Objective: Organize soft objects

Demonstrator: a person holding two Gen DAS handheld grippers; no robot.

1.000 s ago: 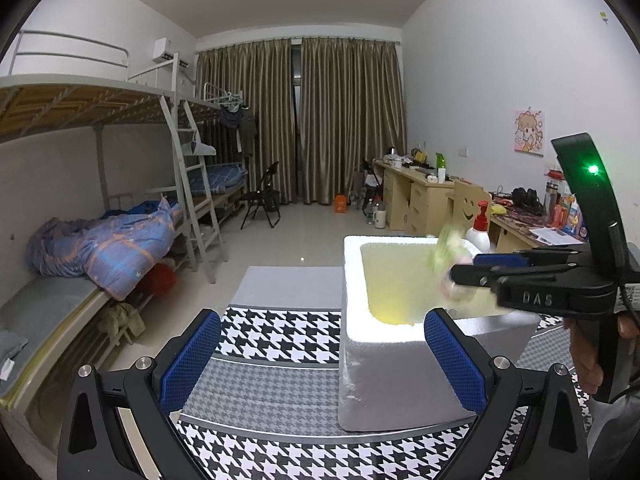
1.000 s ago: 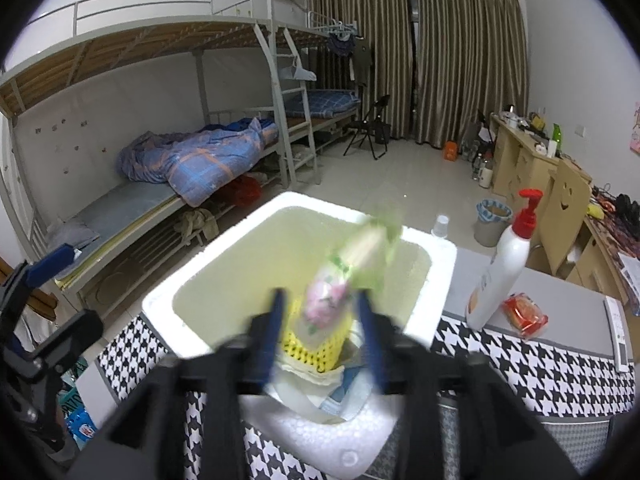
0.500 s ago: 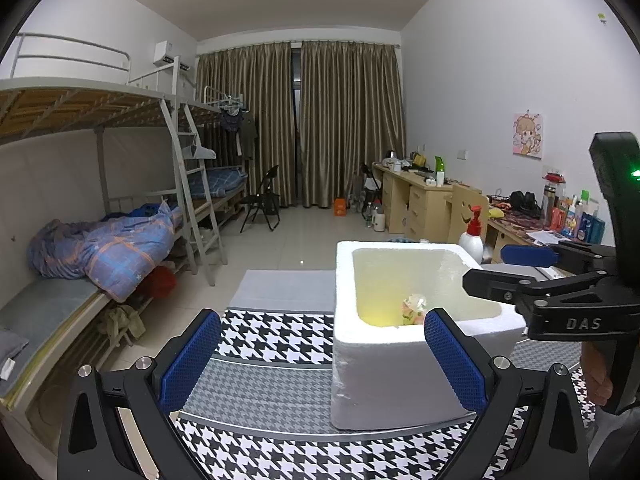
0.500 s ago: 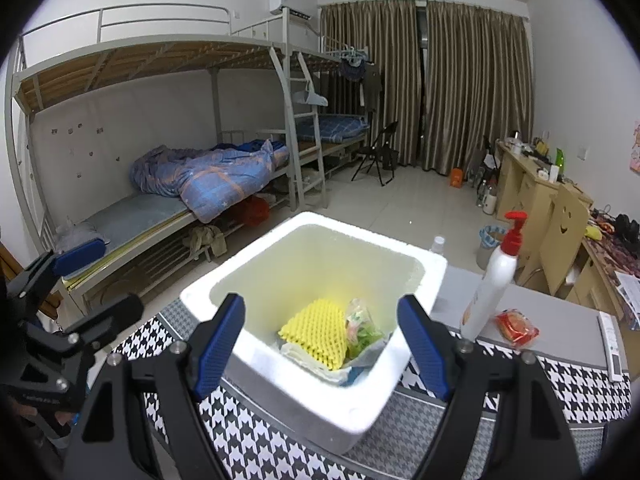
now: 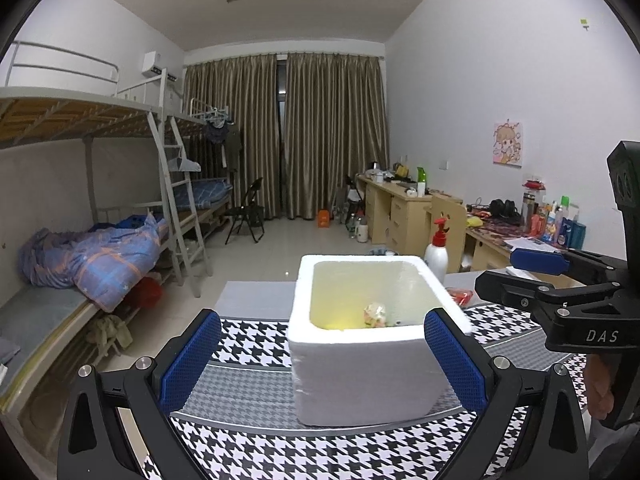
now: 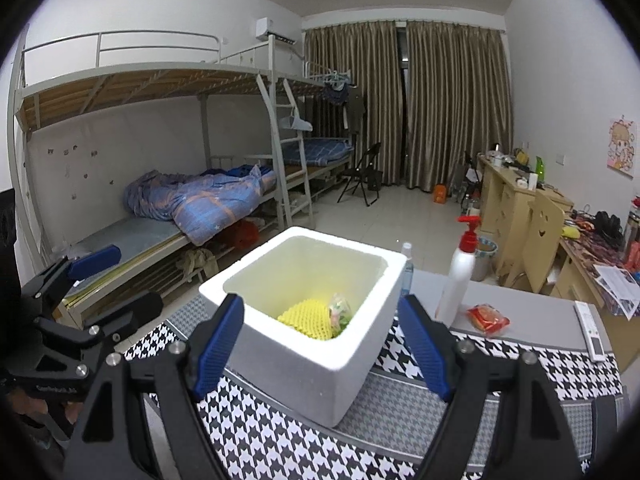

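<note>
I'm seeing the wrapped packet (image 6: 340, 307) standing upright in the foam box (image 6: 352, 364). Both my right gripper (image 6: 320, 344) and left gripper (image 5: 318, 354) are hanging released; "DAS" is showing on the right one.

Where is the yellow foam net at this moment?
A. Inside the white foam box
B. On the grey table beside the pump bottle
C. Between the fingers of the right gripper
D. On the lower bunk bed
A: the yellow foam net lies at the bottom of the white foam box, beside a small flowered packet.
</note>
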